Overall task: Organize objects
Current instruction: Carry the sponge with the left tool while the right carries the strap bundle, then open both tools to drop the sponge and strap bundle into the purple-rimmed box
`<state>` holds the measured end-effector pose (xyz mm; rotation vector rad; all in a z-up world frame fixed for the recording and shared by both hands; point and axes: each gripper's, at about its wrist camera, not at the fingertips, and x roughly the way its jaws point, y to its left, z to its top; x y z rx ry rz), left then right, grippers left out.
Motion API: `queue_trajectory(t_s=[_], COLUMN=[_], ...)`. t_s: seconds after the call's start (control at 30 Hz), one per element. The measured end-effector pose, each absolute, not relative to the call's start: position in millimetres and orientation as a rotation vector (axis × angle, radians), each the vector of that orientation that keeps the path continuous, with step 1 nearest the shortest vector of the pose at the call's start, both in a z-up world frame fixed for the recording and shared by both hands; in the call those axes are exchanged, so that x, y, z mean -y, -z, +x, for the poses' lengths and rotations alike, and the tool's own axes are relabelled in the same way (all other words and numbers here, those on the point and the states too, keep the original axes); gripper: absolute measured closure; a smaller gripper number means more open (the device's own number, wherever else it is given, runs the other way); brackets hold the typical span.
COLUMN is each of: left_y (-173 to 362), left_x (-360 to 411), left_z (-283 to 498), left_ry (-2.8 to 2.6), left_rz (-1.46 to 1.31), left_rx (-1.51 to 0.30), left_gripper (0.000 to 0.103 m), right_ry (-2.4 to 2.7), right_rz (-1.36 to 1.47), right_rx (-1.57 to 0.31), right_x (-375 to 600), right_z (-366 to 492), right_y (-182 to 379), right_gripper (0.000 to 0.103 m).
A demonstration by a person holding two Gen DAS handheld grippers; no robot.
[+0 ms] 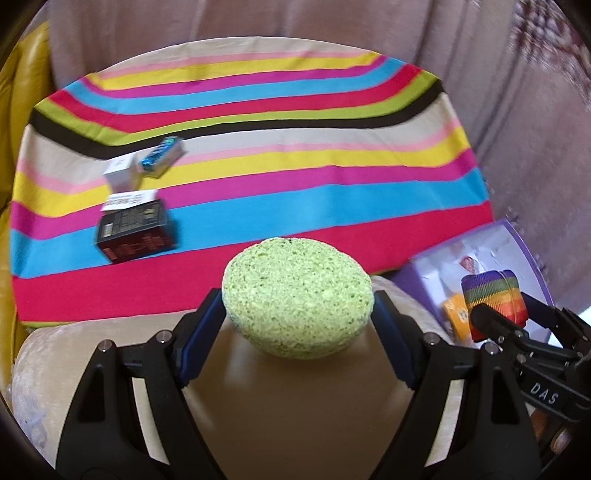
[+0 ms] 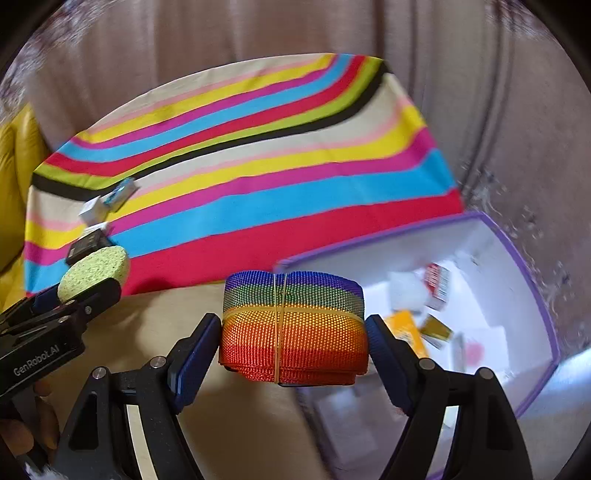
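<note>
- Left tongs (image 1: 297, 314): clamped on a round green sponge (image 1: 297, 297), one pad on each side, sponge off the surface.
- Right tongs (image 2: 293, 332): clamped on a folded rainbow strap (image 2: 293, 328) bound with a rubber band, pads on both ends, also lifted.
- The two tongs sit side by side; each shows in the other's camera with its load.
- Purple-edged box (image 2: 532, 280) just beyond and to the right of the right tongs, open top, white inside. In it: an orange packet (image 2: 404, 328), a red-and-white small box (image 2: 437, 286), a few more bits too blurred to name.
- Striped cloth (image 1: 295, 155) spread ahead of both tongs.
- On the cloth, ahead-left of the left tongs: a black box (image 1: 135, 230), a white box (image 1: 120, 173), a blue box (image 1: 162, 155), close together.
- Beige cushion (image 1: 295, 406) directly under the left tongs.
- Curtain (image 1: 295, 22) behind the cloth.
</note>
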<state>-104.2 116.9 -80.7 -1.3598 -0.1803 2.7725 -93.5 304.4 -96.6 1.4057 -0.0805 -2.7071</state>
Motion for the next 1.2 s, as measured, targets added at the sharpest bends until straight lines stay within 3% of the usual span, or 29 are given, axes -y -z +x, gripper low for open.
queue_trajectory(t_s=[0.67,1.2], left_y=[77.7,72.8], left_x=[-232.6,-261.0], left_z=[-116.9,-112.3], left_ry=[-2.494,-2.360], left_rz=[-1.266,-1.196], left_rx=[-0.004,-0.022], left_gripper=[0.021,0.017], right_ry=[2.943,3.031], right_rz=[1.506,1.503], right_rx=[0.207,0.257], right_x=[-415.1,-438.1], right_z=[-78.0,-77.3], right_y=[99.0,92.5], right_gripper=[0.023,0.021])
